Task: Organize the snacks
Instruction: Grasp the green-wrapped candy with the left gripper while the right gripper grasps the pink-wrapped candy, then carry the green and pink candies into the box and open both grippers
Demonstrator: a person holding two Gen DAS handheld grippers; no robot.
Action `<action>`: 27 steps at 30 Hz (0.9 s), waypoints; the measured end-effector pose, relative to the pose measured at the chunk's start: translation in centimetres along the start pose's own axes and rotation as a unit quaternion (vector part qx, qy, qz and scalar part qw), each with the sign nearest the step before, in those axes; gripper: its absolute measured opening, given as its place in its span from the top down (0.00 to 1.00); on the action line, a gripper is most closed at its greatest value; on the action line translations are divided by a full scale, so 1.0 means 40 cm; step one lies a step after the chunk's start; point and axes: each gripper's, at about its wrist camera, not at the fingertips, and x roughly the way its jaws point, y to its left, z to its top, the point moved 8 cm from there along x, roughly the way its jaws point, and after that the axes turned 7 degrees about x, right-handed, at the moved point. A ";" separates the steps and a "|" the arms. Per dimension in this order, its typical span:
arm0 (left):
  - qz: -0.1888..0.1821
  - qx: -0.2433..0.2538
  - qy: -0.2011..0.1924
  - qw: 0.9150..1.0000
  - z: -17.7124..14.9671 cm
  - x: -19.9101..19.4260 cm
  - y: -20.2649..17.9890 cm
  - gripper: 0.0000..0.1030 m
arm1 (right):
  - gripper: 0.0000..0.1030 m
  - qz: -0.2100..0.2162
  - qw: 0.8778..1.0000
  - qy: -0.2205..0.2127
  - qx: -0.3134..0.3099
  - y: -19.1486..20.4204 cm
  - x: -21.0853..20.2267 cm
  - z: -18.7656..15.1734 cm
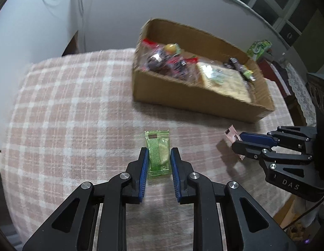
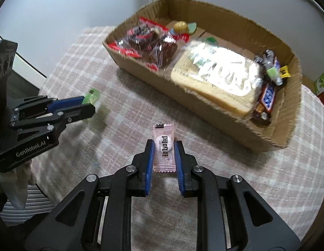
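Observation:
My left gripper (image 1: pixel 158 153) is shut on a small green snack packet (image 1: pixel 158 152), held just above the pink checked tablecloth (image 1: pixel 68 104). In the right wrist view the same left gripper (image 2: pixel 89 103) shows at the left with the green snack packet (image 2: pixel 93 96) sticking out of its tips. My right gripper (image 2: pixel 163 144) is shut on a pink wrapped candy (image 2: pixel 163 146) with dark lettering. Seen from the left wrist, the right gripper (image 1: pixel 237 142) comes in from the right with the pink candy (image 1: pixel 232 135) in its tips. Beyond both stands an open cardboard box (image 2: pixel 203 108).
The cardboard box (image 1: pixel 193 98) holds red-wrapped dark snacks (image 2: pixel 149 41), a bagged bread slice (image 2: pixel 220 75), chocolate bars (image 2: pixel 266 96) and small candies. A green carton (image 1: pixel 259 48) stands behind the box. The tablecloth (image 2: pixel 266 177) ends near a white wall at the back and left.

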 end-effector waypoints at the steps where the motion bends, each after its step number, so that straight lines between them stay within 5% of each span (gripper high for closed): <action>1: -0.001 0.003 -0.003 1.000 0.007 -0.007 -0.004 0.81 | 0.80 0.001 1.000 -0.003 0.001 -0.002 -0.011 0.003; 12: -0.008 0.026 -0.044 0.999 0.122 -0.068 -0.053 0.81 | 0.80 -0.003 0.998 -0.060 0.019 -0.053 -0.143 0.082; 27: -0.011 0.058 -0.067 0.996 0.273 -0.041 -0.109 0.81 | 0.80 -0.037 0.994 -0.092 0.034 -0.155 -0.191 0.195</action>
